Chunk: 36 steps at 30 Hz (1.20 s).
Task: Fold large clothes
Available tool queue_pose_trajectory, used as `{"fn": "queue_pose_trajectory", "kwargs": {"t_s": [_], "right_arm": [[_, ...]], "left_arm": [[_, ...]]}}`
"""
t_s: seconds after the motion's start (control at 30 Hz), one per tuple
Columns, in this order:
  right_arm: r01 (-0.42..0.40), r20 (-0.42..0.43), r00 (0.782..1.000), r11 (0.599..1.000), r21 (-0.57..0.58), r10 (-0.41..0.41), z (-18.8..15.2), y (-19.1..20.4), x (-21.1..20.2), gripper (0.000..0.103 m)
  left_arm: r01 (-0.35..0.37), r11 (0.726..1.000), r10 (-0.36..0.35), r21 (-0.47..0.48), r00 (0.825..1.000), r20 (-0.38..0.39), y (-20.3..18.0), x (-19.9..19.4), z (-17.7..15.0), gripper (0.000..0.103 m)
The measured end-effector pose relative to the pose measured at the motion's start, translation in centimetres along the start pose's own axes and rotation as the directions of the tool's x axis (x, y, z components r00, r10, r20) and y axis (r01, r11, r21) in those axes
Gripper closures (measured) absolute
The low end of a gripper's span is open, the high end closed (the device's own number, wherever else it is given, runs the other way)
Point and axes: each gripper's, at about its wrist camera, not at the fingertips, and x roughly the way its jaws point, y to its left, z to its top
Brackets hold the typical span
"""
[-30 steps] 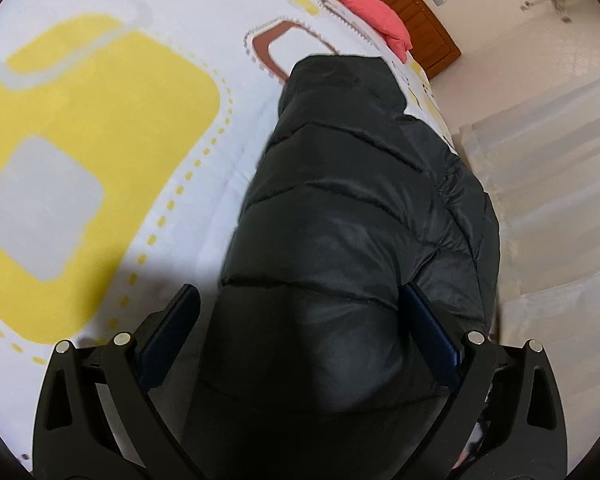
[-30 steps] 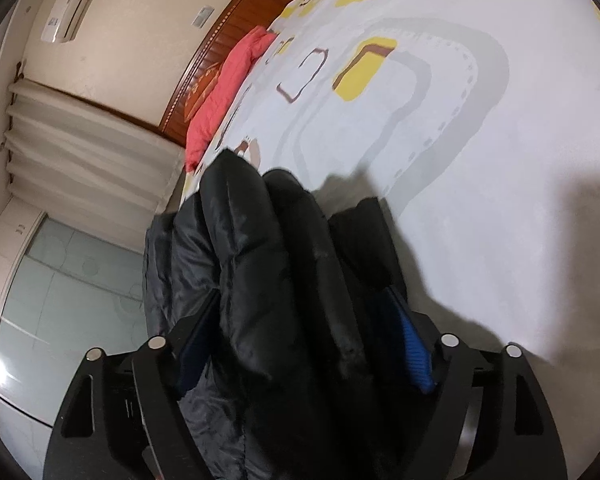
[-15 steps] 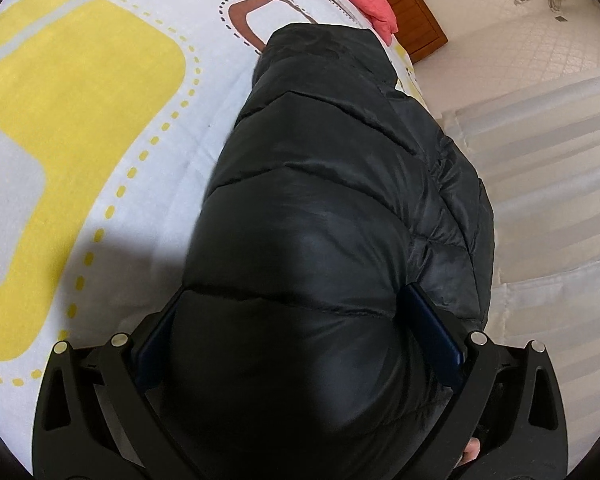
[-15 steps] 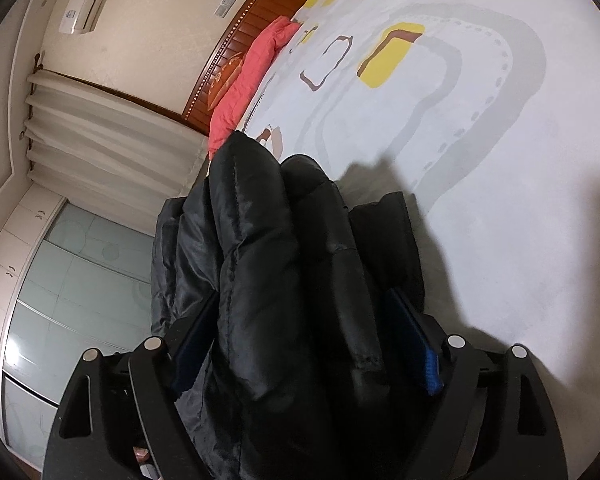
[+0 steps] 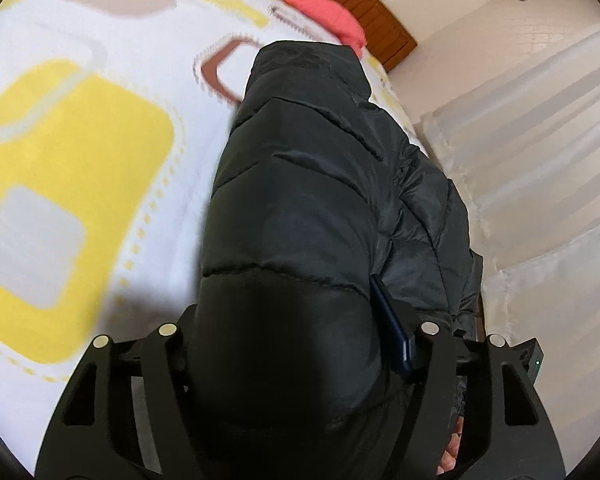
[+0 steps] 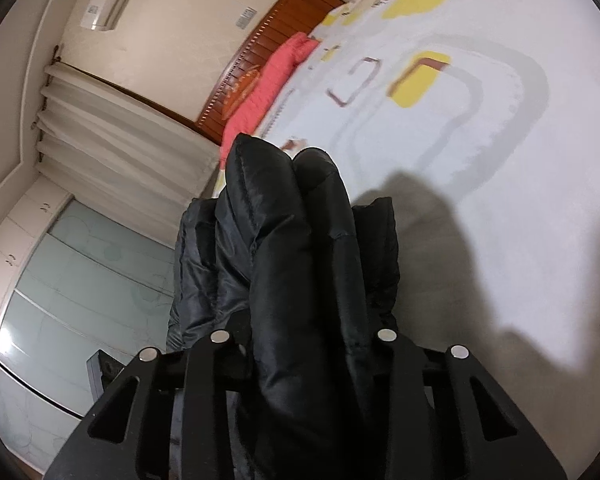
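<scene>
A black puffer jacket (image 5: 300, 160) lies lengthwise along the edge of a bed, on a white sheet (image 5: 80, 140) printed with yellow, grey and brown shapes. My left gripper (image 5: 288, 300) is closing, and a thick roll of the jacket bulges between its jaws. Its blue right pad (image 5: 392, 320) presses into the fabric, while the left pad is hidden. In the right wrist view the jacket (image 6: 284, 208) is bunched into upright folds. My right gripper (image 6: 308, 312) is closing tight around those folds, which cover its pads.
A pink pillow (image 5: 308, 4) and a wooden headboard (image 5: 372, 12) are at the far end of the bed. Pale curtains (image 6: 120, 140) and a wardrobe with glass doors (image 6: 80, 280) stand beyond the bed's edge. The sheet (image 6: 480, 160) spreads wide beside the jacket.
Both pairs of jaws have narrowed onto the jacket, which was lying loosely between wide fingers. The fabric is now squeezed and bunched. Both grippers have risen a little.
</scene>
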Motion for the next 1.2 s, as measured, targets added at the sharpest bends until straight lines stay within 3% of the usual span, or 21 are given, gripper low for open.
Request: {"fn": "queue_pose_trajectory", "kwargs": {"t_s": [0.2, 0.4, 0.63, 0.8, 0.9, 0.97, 1.1, 1.2], "right_arm": [[-0.087, -0.018, 0.996, 0.996, -0.019, 0.087, -0.5, 4.8, 3.1, 0.071], [-0.144, -0.080, 0.986, 0.989, 0.023, 0.146, -1.3, 7.6, 8.8, 0.071], [-0.086, -0.125, 0.988, 0.995, 0.056, 0.092, -2.2, 7.3, 13.3, 0.072], [-0.069, -0.139, 0.987, 0.995, 0.065, 0.077, -2.7, 6.3, 13.8, 0.070], [-0.061, -0.157, 0.985, 0.996, 0.059, 0.070, -2.6, 6.7, 13.5, 0.059], [-0.049, -0.167, 0.984, 0.997, 0.051, 0.057, -2.5, 6.8, 13.1, 0.039], [-0.060, -0.175, 0.982, 0.998, 0.029, 0.064, -1.9, 7.2, 12.1, 0.033], [-0.051, -0.153, 0.987, 0.999, 0.018, 0.053, -0.9, 7.8, 11.9, 0.030]], "left_arm": [[-0.025, 1.000, 0.025, 0.001, 0.997, 0.077, 1.5, -4.7, 3.4, 0.036], [-0.069, 0.997, 0.071, -0.020, 0.994, 0.082, 4.4, -5.4, 6.8, 0.036], [-0.104, 0.992, 0.105, -0.066, 0.994, 0.016, 7.8, -2.0, 8.4, 0.036], [-0.099, 0.993, 0.100, -0.061, 0.995, 0.025, 8.7, -1.4, 7.9, 0.030], [-0.071, 0.993, 0.073, -0.090, 0.997, 0.024, 9.2, -1.7, 7.7, 0.023], [-0.062, 0.990, 0.065, -0.126, 0.998, 0.018, 9.9, -2.4, 7.7, 0.019], [0.009, 0.984, 0.000, -0.176, 0.999, 0.051, 10.6, -4.8, 7.7, 0.013], [-0.021, 0.987, 0.033, -0.159, 0.997, 0.073, 10.6, -5.1, 9.0, 0.013]]}}
